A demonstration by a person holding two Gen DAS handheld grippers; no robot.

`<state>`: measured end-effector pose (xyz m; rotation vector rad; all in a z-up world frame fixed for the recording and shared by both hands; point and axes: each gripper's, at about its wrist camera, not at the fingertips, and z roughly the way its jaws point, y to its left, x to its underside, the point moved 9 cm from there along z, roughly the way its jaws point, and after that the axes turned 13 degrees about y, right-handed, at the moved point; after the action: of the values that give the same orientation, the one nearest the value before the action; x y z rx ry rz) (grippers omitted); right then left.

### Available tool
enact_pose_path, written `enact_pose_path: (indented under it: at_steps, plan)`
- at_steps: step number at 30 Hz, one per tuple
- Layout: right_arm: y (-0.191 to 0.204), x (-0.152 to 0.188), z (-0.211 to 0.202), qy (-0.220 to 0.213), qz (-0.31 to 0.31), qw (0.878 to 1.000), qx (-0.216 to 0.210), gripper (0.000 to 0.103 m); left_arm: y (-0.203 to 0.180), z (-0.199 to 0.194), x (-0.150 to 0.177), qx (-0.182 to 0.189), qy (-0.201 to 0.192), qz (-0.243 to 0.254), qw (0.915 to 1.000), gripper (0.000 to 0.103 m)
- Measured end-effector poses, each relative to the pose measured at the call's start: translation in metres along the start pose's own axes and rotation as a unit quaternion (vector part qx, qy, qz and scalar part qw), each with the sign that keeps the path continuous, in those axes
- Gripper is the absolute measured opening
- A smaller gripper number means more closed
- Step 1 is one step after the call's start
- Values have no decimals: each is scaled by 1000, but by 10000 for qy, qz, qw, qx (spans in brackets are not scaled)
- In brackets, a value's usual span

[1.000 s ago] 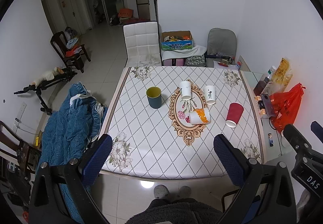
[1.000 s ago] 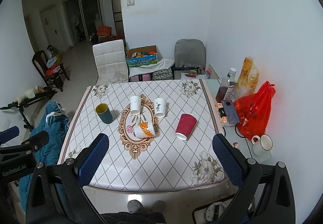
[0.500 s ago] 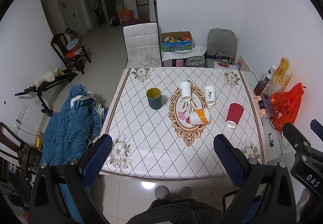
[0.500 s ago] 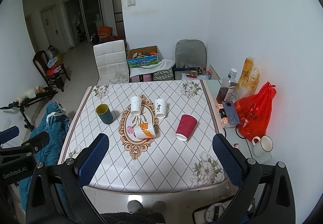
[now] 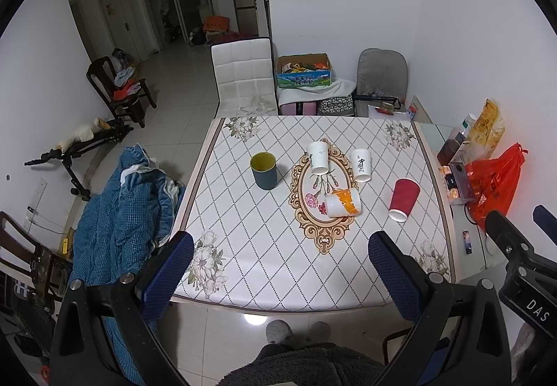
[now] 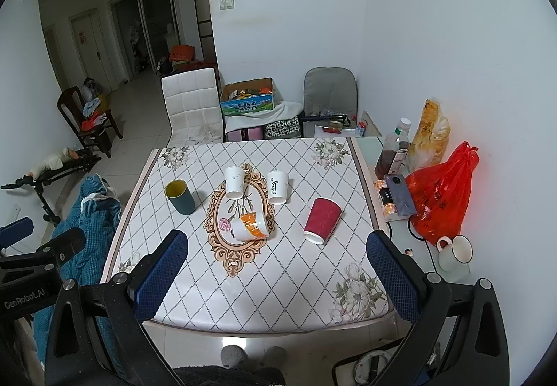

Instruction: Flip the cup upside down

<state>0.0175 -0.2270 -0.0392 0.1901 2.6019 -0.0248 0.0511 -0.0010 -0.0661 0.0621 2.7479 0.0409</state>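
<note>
The upright dark-green cup with yellow inside (image 5: 263, 171) stands left of centre on the surface, mouth up, nearer the left gripper (image 5: 280, 267); both it and the right gripper (image 6: 276, 267) have jaws released, empty.

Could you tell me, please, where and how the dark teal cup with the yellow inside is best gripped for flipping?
Grip the dark teal cup with the yellow inside across its straight side wall, about mid-height, coming in level from the near table edge. It stands upright, mouth up, with no visible handle, apart from the other cups. The open left gripper is probably better placed, since the cup sits on that side.
</note>
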Motion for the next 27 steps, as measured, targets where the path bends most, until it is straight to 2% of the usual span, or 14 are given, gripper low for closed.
enact_pose_path:
  at_steps: [19, 27]
  plan:
    - [0, -1, 0, 9, 16, 10000, -17, 103, -1, 0, 0, -2, 1, 5, 10000, 103]
    - [0, -4, 0, 13, 20, 10000, -5, 103, -6, 8, -22, 50, 8, 19, 10000, 103]
